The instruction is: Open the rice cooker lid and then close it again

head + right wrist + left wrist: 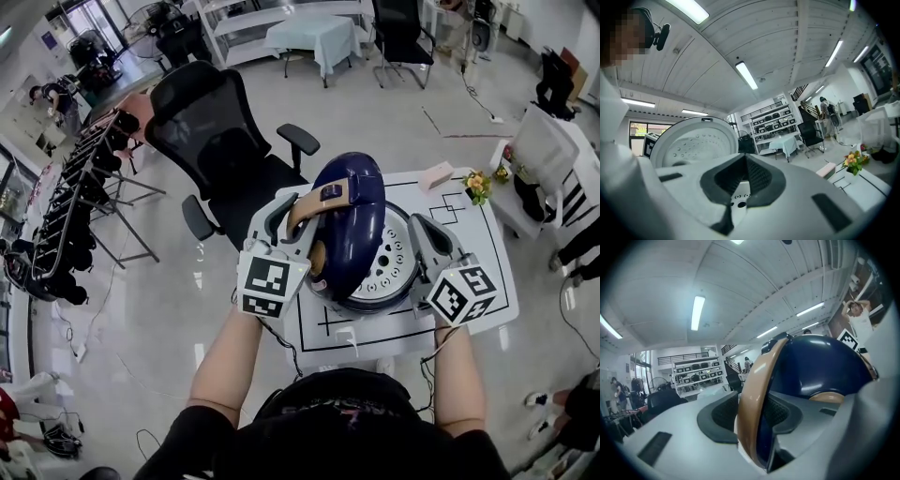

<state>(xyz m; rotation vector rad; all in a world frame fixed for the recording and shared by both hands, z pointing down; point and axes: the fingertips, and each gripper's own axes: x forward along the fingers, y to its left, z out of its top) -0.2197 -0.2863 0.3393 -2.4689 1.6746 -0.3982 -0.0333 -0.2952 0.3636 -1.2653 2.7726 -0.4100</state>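
Left gripper (298, 217) on the tan handle (752, 394)
Jaws clamp it — lid (352, 225) stands open; right gripper (421, 234) closed, empty, just right of it.

Count, placed from the rice cooker (361, 239): 1 cooker with 1 tan handle (319, 202). 1 white table (487, 281) under it. 2 grippers flanking it: left gripper (292, 217), right gripper (422, 234). Behind it, 1 pink box (436, 175) and 1 flower bunch (478, 186). 1 black chair (225, 141) beyond its left side.
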